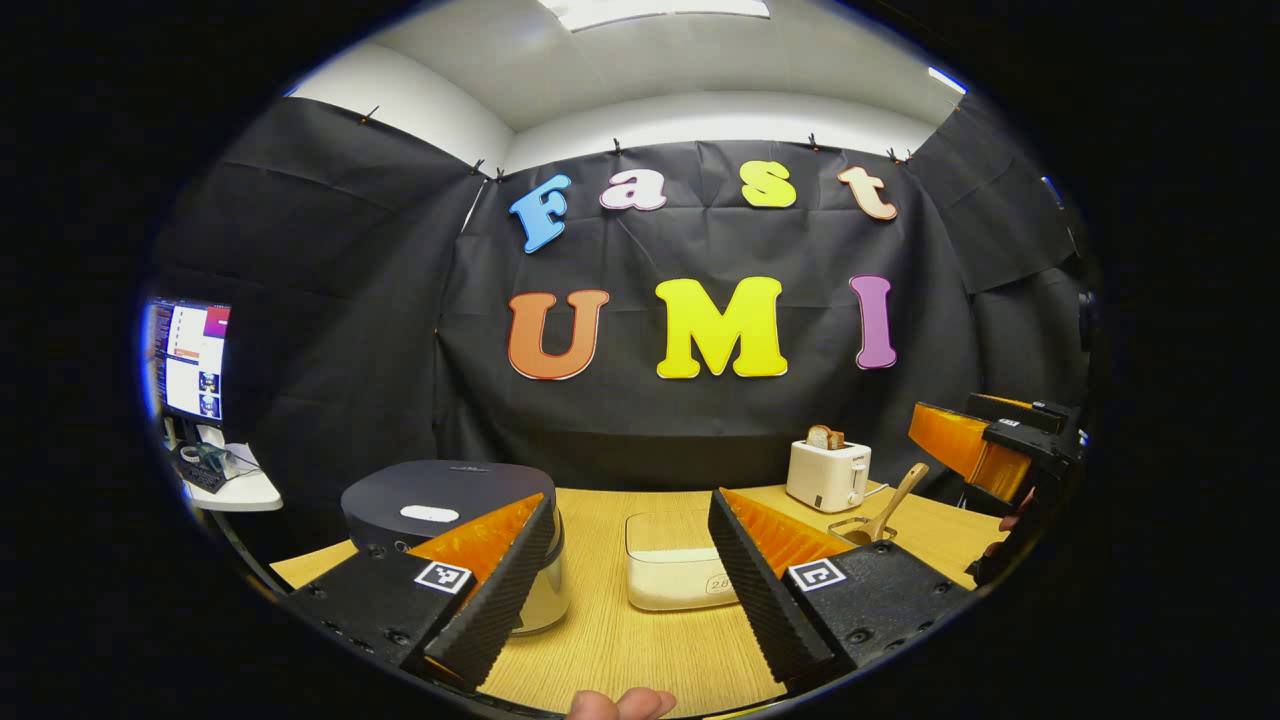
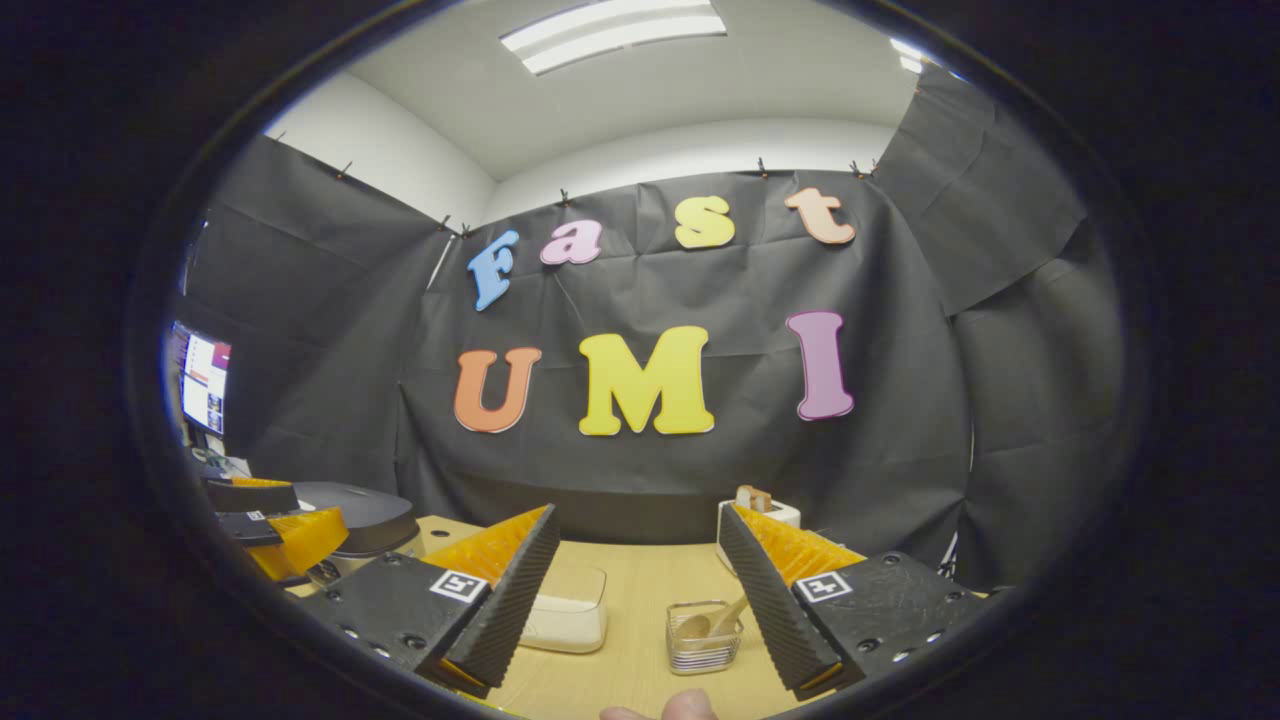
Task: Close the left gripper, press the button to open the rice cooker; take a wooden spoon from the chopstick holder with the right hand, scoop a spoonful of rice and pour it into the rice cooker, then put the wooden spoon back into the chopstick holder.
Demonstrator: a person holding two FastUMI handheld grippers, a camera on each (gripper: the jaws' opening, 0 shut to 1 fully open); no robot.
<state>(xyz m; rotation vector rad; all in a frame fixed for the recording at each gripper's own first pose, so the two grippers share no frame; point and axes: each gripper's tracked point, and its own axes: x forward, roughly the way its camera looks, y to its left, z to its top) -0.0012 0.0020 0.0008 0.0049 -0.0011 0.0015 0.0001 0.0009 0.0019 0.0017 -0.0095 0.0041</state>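
- Rice cooker (image 1: 445, 505): dark, round body, lid down, standing at the left side of the wooden table (image 1: 620, 640); a pale oval button sits on the lid top. In the right gripper view the rice cooker (image 2: 365, 520) appears at the far left, partly behind the other gripper
- Rice container (image 1: 680, 565): clear, rectangular, open-topped, holding white rice; it stands at the table centre, to the right of the cooker and apart from it. In the right gripper view the rice container (image 2: 565, 610) lies just beyond the near-left finger
- Chopstick holder (image 1: 860, 528): small clear holder to the right of the rice container, in front of the toaster. The wooden spoon (image 1: 897, 500) stands in it, handle leaning up and to the right. In the right gripper view the chopstick holder (image 2: 704, 637) sits between the two fingers, well beyond them, with the wooden spoon (image 2: 712, 622) inside
- Left gripper (image 1: 632, 570): fingers wide apart, holding nothing, raised above the table with the rice container seen in the gap
- Right gripper (image 2: 640, 600): fingers wide apart, holding nothing, aimed toward the holder; not touching it
- Toaster (image 1: 828, 475): white, at the back right of the table, a bread slice in its slot
- Monitor (image 1: 188, 360): lit, on a side desk at the far left
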